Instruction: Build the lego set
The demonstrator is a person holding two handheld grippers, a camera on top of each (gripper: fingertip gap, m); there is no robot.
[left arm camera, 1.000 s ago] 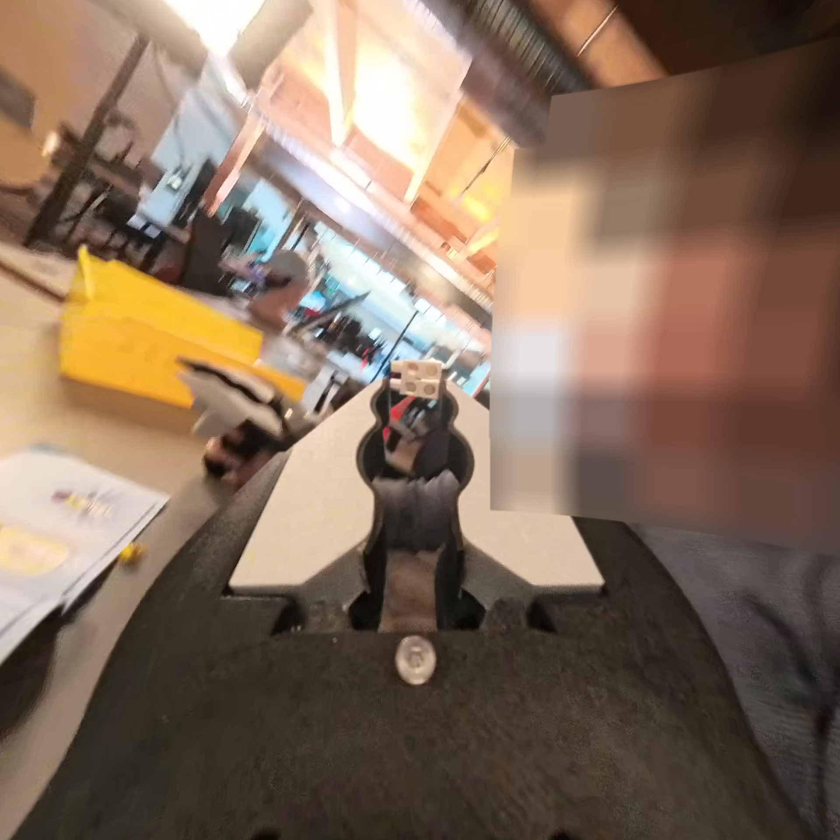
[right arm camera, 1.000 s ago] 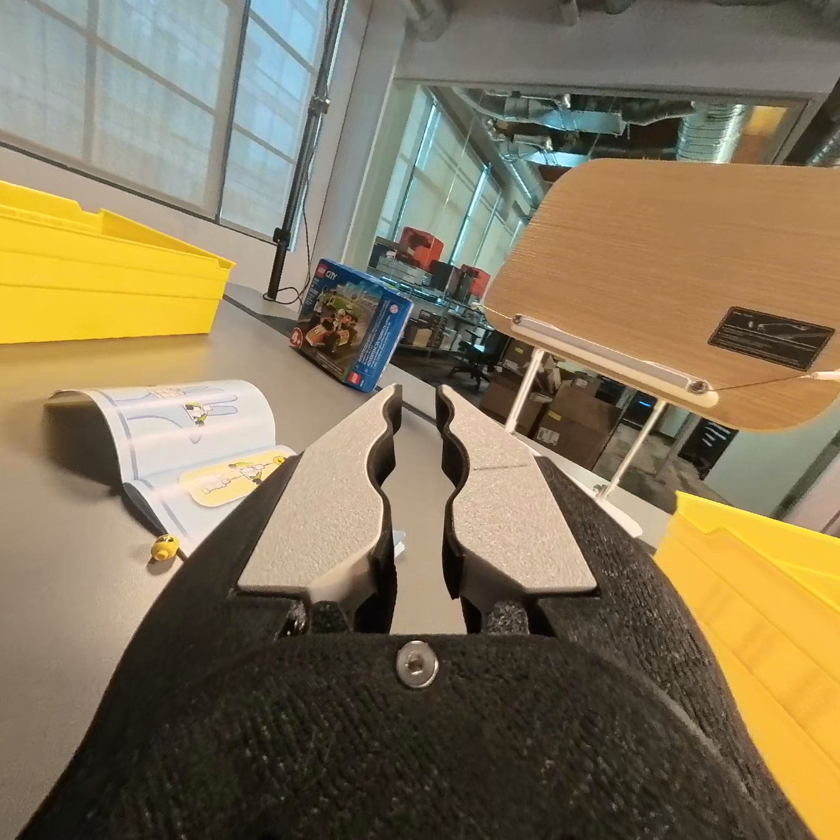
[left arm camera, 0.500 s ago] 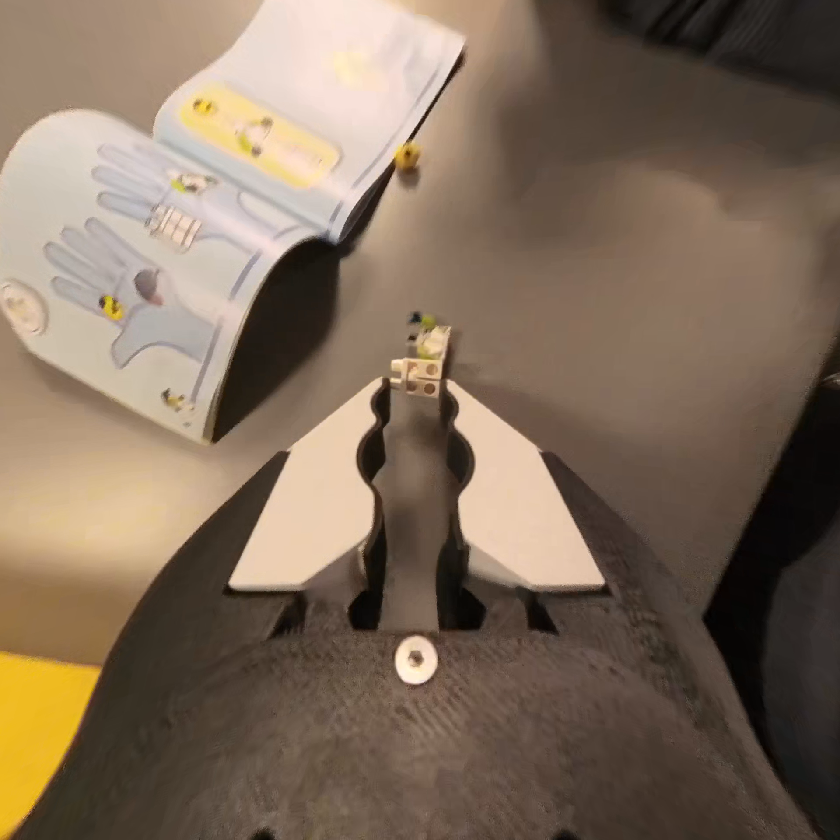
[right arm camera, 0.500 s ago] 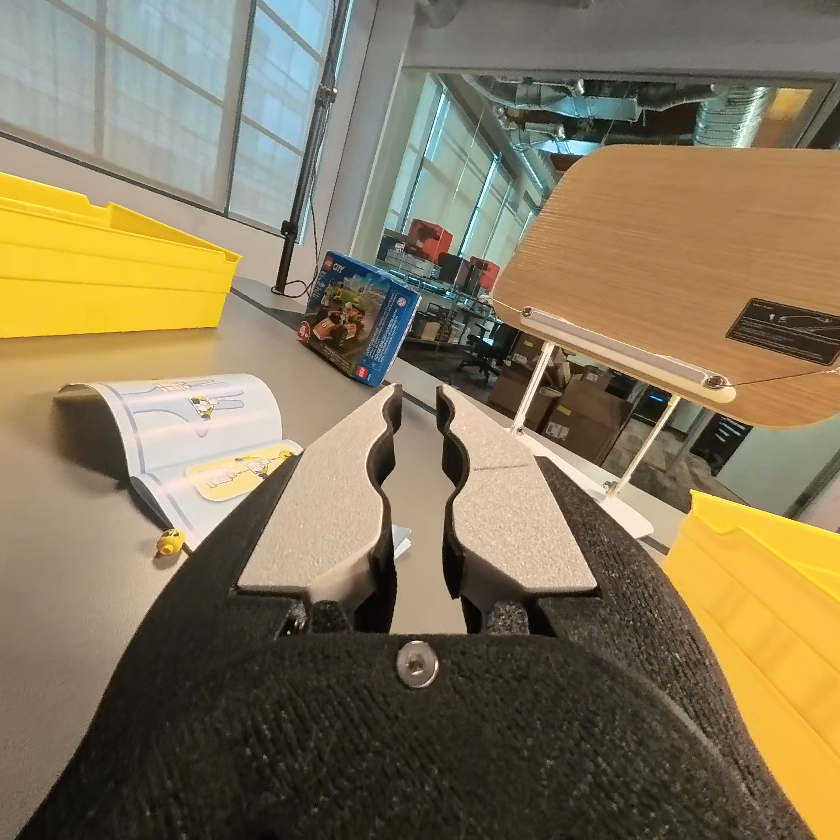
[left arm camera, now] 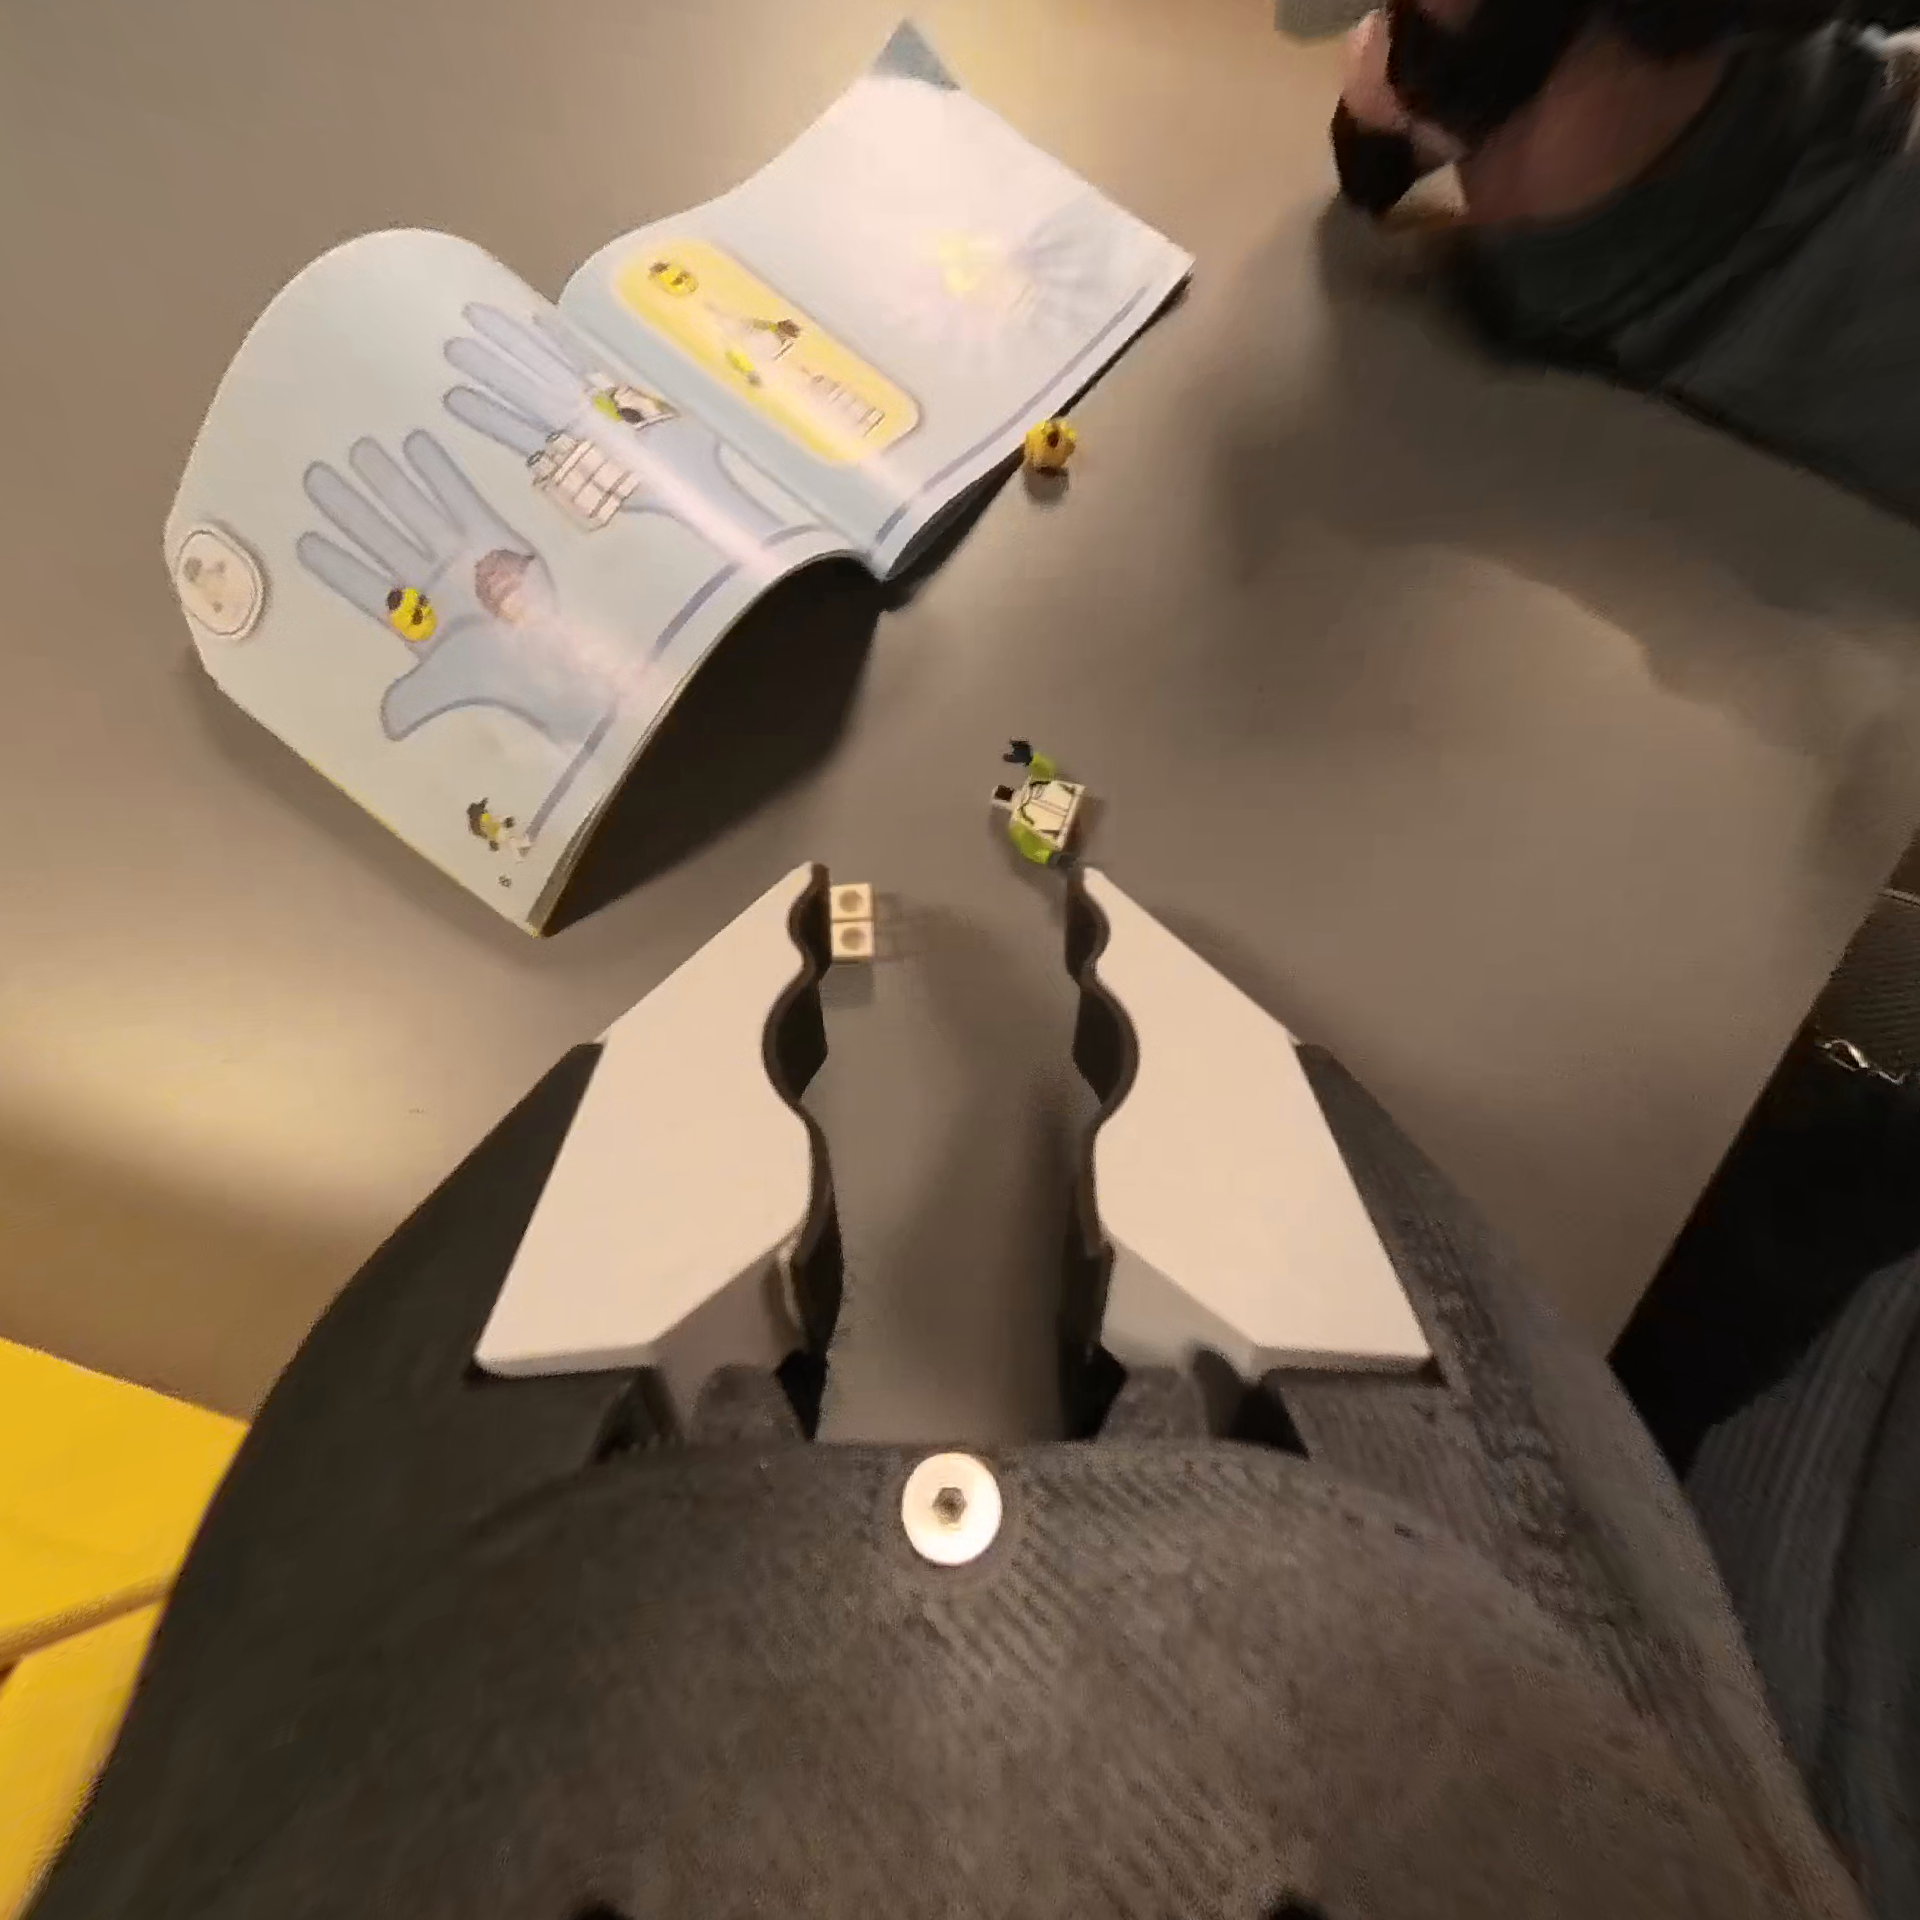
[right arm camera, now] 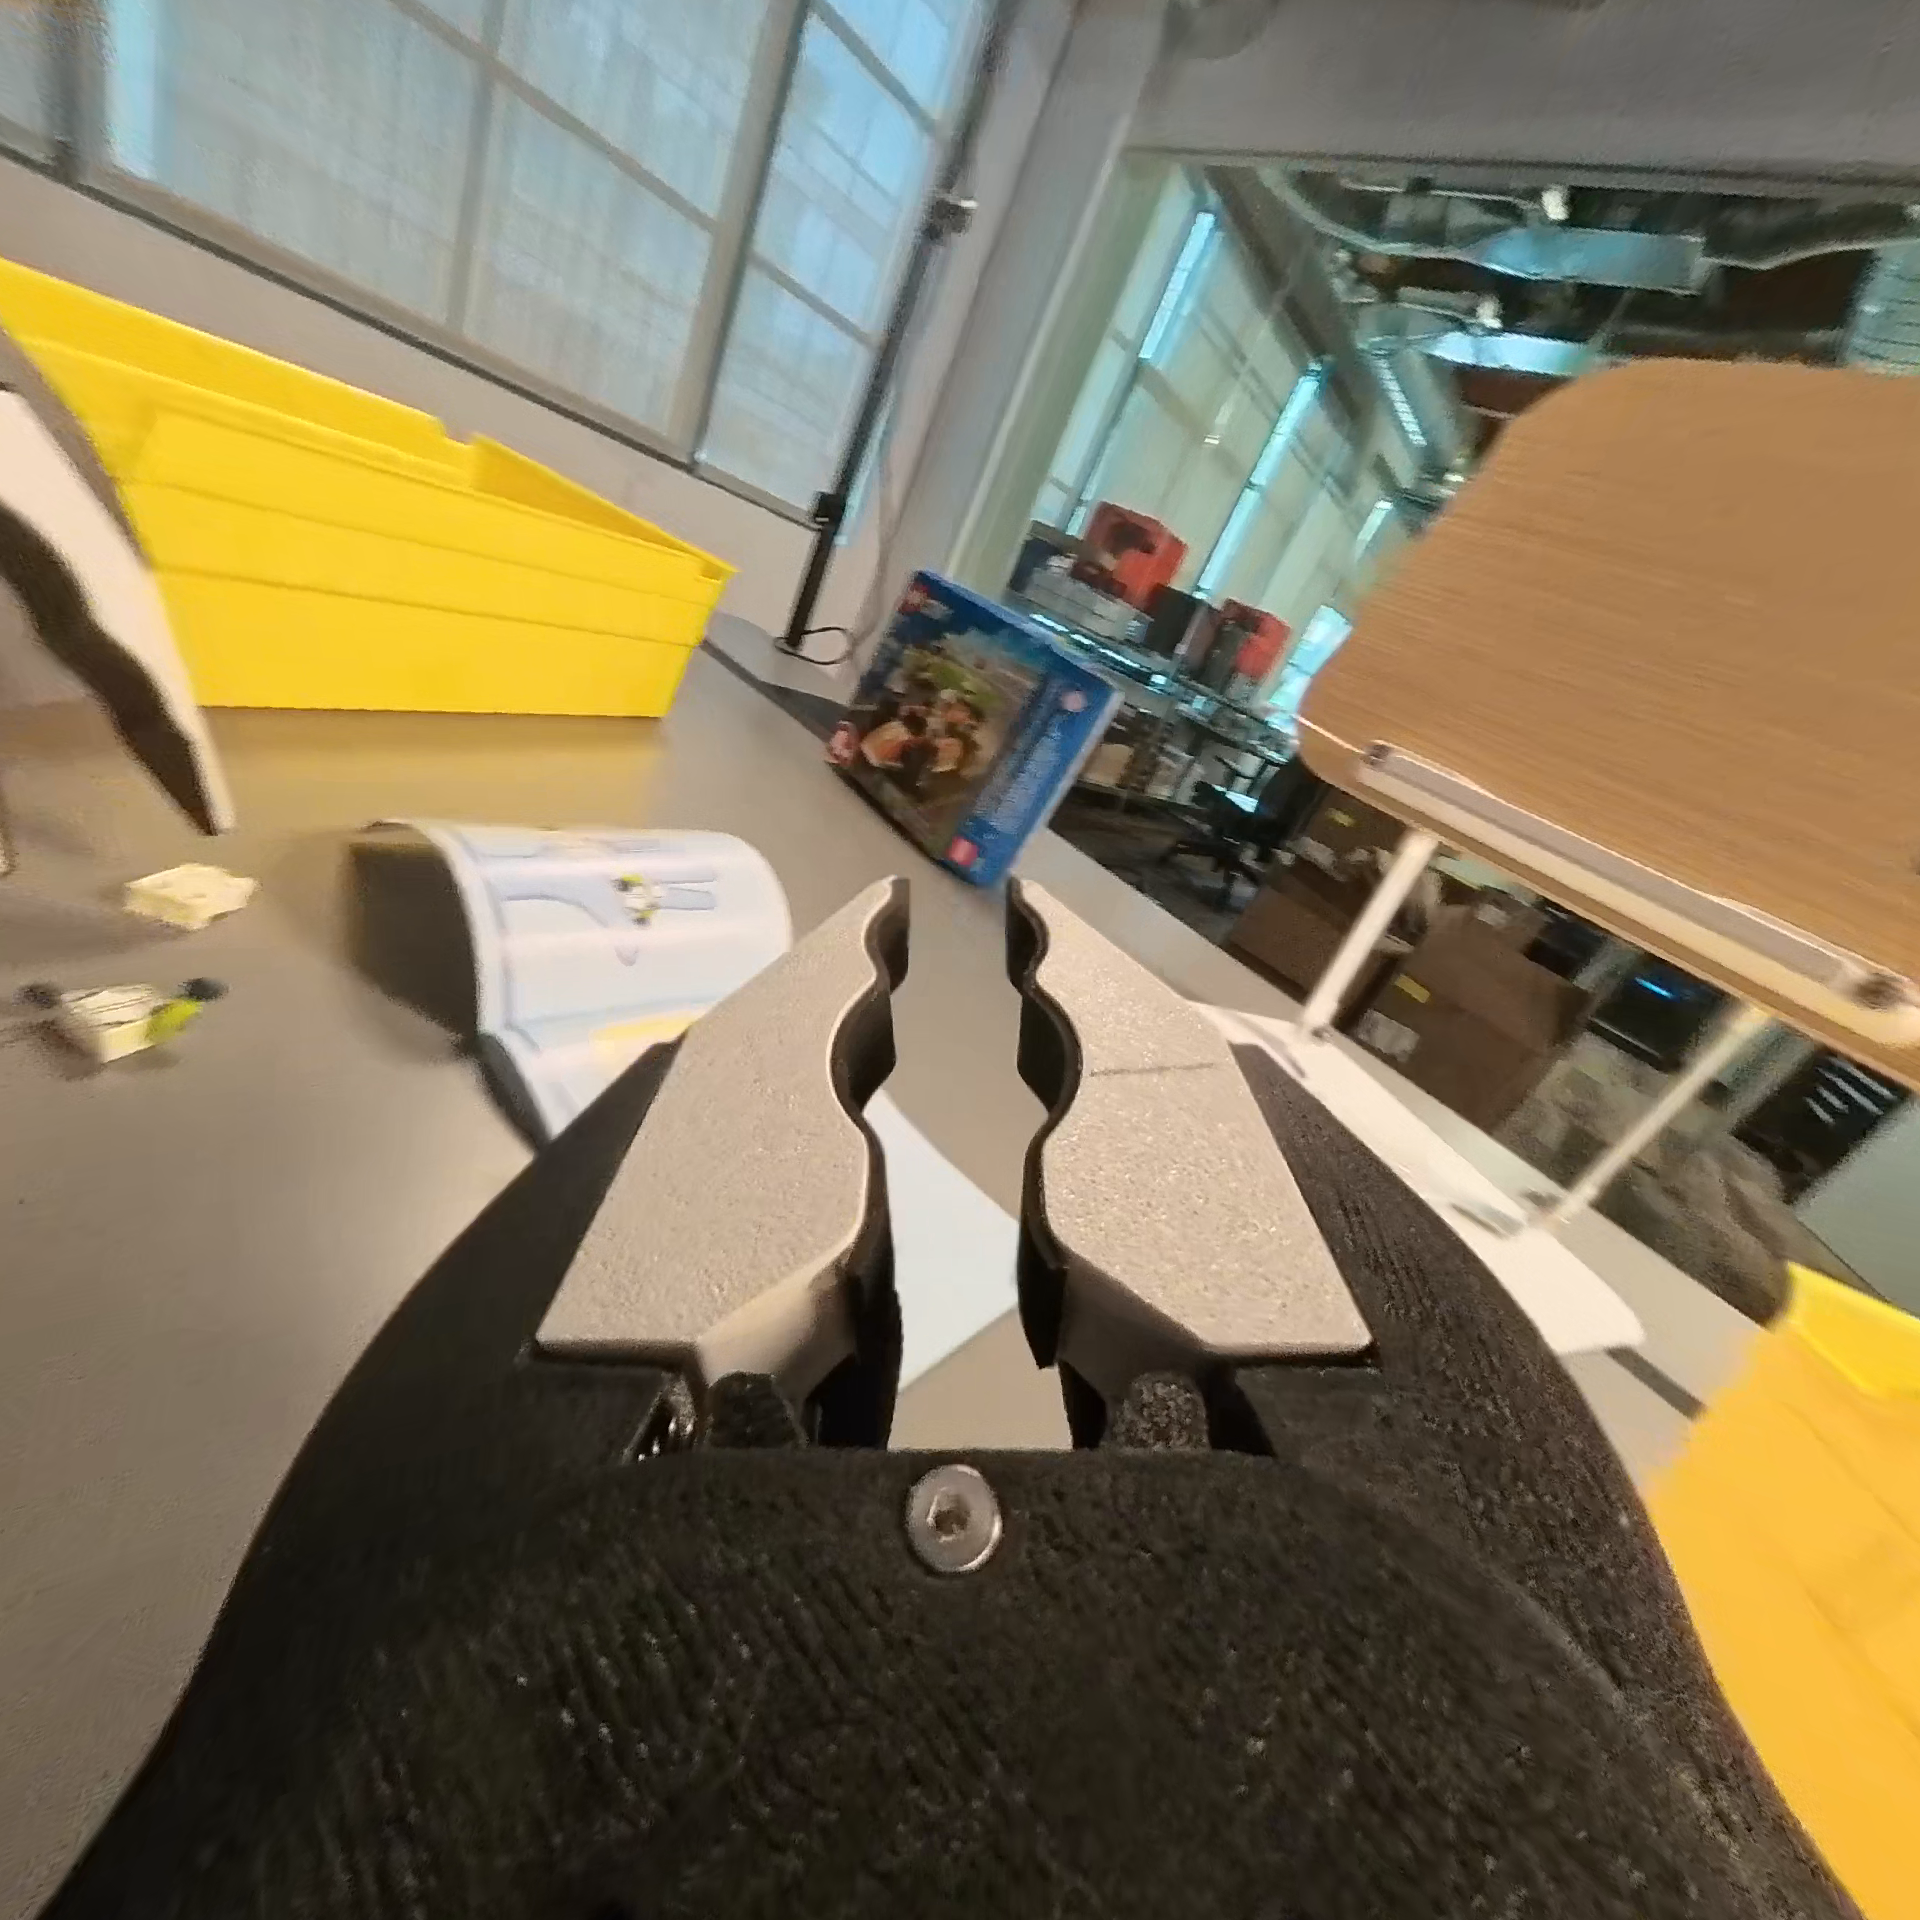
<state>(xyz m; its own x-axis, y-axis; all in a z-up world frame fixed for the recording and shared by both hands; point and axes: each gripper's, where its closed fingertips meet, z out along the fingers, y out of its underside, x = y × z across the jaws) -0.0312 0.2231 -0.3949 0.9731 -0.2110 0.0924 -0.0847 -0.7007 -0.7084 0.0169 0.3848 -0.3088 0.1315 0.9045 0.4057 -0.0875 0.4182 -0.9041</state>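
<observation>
My left gripper (left arm camera: pixel 945 883) is open wide above the grey table (left arm camera: pixel 1351 831). A small white lego piece (left arm camera: pixel 854 923) sits by the inner side of its left finger (left arm camera: pixel 727 997); the right pad stands well clear of it. The right wrist view shows this piece (right arm camera: pixel 189 894) lying on the table below the left gripper's finger (right arm camera: pixel 104 623). A minifigure torso, white with lime arms (left arm camera: pixel 1044 816), lies just beyond the right fingertip and also shows in the right wrist view (right arm camera: pixel 114 1018). A yellow minifigure head (left arm camera: pixel 1049 447) lies by the open instruction booklet (left arm camera: pixel 623 468). My right gripper (right arm camera: pixel 953 894) is open by a narrow gap and empty.
A yellow bin (right arm camera: pixel 364 582) stands at the back left and another (right arm camera: pixel 1818 1558) at the near right. A blue lego box (right arm camera: pixel 971 727) stands behind the booklet (right arm camera: pixel 613 935). A wooden board on a stand (right arm camera: pixel 1662 675) overhangs the right side. A person's sleeve (left arm camera: pixel 1714 260) is at the far right. About 20 cm separates my left fingertips from my right. About 11 cm separates my right fingertips from the yellow minifigure head (left arm camera: pixel 1049 447).
My left gripper swung down from pointing up to facing the table, then opened; the white piece it held left the grasp and lies by its left finger. My right gripper tilted and shifted slightly.
</observation>
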